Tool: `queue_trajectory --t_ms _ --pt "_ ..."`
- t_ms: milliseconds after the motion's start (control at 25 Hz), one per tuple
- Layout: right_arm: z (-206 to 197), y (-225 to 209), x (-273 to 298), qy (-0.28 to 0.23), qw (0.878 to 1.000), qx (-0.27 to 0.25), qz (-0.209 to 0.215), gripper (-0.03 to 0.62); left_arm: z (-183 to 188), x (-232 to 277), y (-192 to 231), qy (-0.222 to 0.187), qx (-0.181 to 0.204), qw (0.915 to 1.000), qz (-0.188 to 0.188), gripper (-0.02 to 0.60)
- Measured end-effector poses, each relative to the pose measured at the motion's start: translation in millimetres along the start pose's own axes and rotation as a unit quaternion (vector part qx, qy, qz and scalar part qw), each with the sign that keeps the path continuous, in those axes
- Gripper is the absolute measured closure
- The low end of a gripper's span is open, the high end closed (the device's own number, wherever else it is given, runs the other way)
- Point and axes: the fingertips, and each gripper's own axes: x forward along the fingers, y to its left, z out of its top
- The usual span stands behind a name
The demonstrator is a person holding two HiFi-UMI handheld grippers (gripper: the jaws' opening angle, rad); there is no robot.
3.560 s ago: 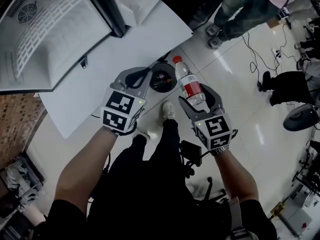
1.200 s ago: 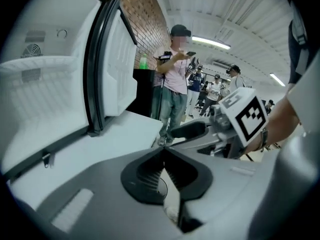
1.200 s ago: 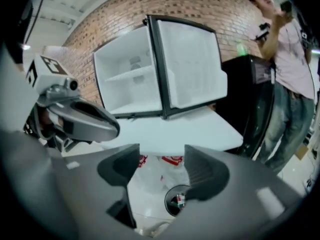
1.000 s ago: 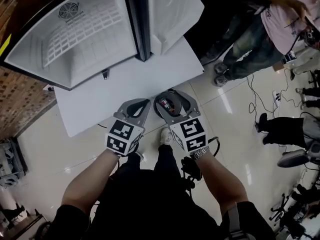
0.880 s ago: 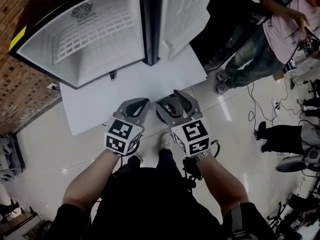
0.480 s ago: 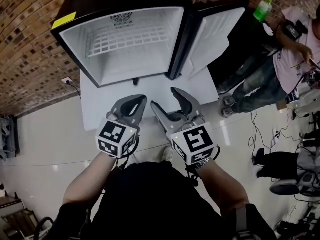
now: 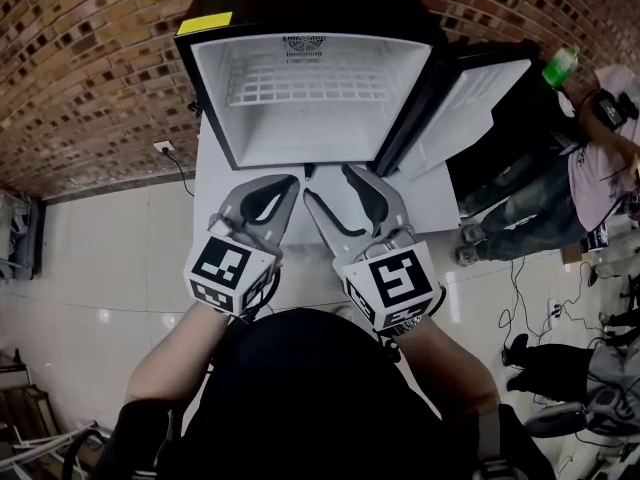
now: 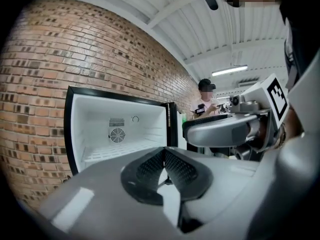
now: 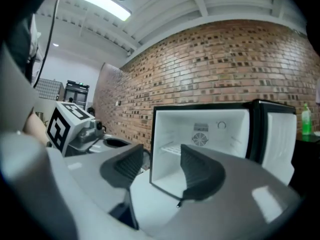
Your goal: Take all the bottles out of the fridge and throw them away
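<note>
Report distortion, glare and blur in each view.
Head view: strong wide-angle bend, the brick wall curving round the fridge; soft reflections on the floor tiles. Left gripper view: dark rounded corners, the shut left tool close and slightly soft, the fridge behind sharper. Right gripper view: ceiling light blown out, brick wall bowed, corners dark.

Brick wall (image 7: 80,68) behind. Wall socket (image 7: 163,148) low on it, black cable (image 7: 180,166) hanging down. Glossy tiled floor (image 7: 90,288). Person (image 7: 545,198) in jeans standing at right; loose cables (image 7: 517,286) nearby.
</note>
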Motion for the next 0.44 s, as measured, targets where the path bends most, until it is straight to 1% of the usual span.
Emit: queue_trajectory --t_ms 160,440 --pt "5.3 7.4 4.0 -0.005 1.000 -0.003 0.006 0.357 6.5 -7.4 5.8 -0.008 0.005 0.9999 0.007 0.578" --pt "10.0 8.2 2.4 -0.008 1.000 -0.001 0.006 0.359 11.0 -10.2 7.9 -0.011 0.007 0.9999 0.011 0.578"
